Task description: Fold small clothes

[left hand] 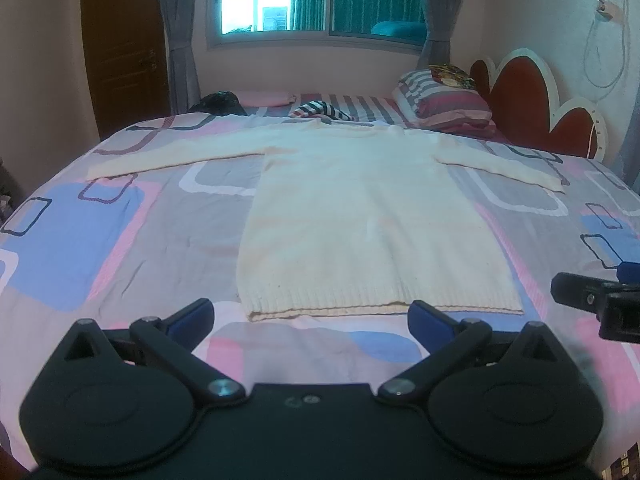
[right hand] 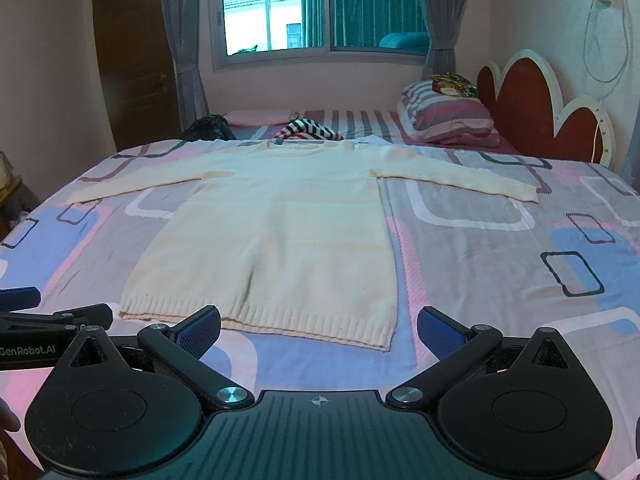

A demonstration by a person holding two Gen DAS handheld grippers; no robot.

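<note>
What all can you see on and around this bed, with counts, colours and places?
sweater: one, cream, spread flat on the bedspread, sleeves out to both sides, hem nearest the cameras
bedspread: one, pink, blue and grey rectangles, covering the bed
striped garment: one, dark and white, beyond the sweater's collar
pillow: one, striped pink and grey, by the headboard
headboard: one, red with white edging, far right
window: one, teal and grey curtains, back wall
door: one, brown, far left
left hand-held gripper: open, near the hem
right hand-held gripper: open, near the hem
</note>
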